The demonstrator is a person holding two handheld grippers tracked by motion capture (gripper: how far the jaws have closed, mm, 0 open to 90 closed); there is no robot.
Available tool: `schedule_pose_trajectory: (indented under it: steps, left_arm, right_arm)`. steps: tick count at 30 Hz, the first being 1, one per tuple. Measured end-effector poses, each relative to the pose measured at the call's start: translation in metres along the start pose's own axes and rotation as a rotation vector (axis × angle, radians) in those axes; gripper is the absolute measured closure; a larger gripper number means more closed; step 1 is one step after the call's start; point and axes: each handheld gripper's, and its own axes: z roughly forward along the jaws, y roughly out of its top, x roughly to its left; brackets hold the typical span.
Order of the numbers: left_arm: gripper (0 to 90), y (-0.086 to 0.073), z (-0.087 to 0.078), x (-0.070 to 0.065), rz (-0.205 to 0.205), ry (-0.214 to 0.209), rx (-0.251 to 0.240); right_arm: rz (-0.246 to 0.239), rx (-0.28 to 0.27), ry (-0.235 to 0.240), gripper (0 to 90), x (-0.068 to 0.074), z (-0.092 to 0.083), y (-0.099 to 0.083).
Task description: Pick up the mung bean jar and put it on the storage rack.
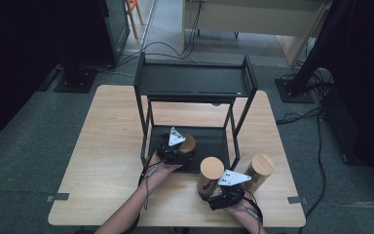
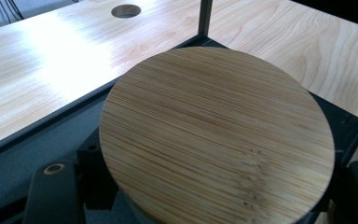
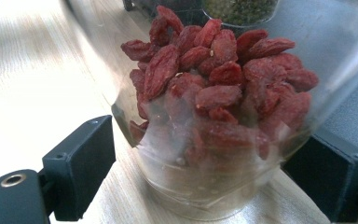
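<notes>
A jar with a round bamboo lid point(image 2: 214, 135) stands on the lower shelf point(image 1: 209, 141) of a black two-tier rack. My left gripper point(image 2: 209, 186) is shut on this jar below the lid, one jaw on each side; from above, the left gripper point(image 1: 179, 148) sits at the shelf's front left. A glass jar of red dried berries point(image 3: 214, 102) rests on the wooden table in front of the rack, and my right gripper point(image 3: 205, 168) is shut on its lower wall. In the high view the berry jar point(image 1: 210, 170) has a bamboo lid, with the right gripper point(image 1: 216, 190) just behind it.
A third bamboo-lidded jar point(image 1: 260, 169) stands on the table right of the right gripper. A jar of green contents point(image 3: 240, 9) shows behind the berry jar. The rack's posts point(image 1: 235, 136) flank the lower shelf, under the top shelf point(image 1: 195, 80). A cable hole point(image 2: 126, 10) is in the tabletop.
</notes>
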Motion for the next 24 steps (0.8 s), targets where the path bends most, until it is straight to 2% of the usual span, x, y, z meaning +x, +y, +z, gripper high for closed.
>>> schedule_pose_trajectory:
  steps: [15,19,24]
  left_arm:
    - [25.5,0.006,0.009,0.001,0.026,0.016,0.003]
    - [25.5,0.008,0.012,0.003,0.016,0.005,-0.001]
    - [25.5,0.009,0.015,0.003,0.019,0.013,0.003]
  right_arm:
    - [-0.003,0.003,0.002,11.6,0.001,0.001,0.0]
    - [-0.006,0.005,0.003,11.6,0.001,0.001,0.0]
    - [-0.007,0.006,0.004,11.6,0.001,0.001,0.0]
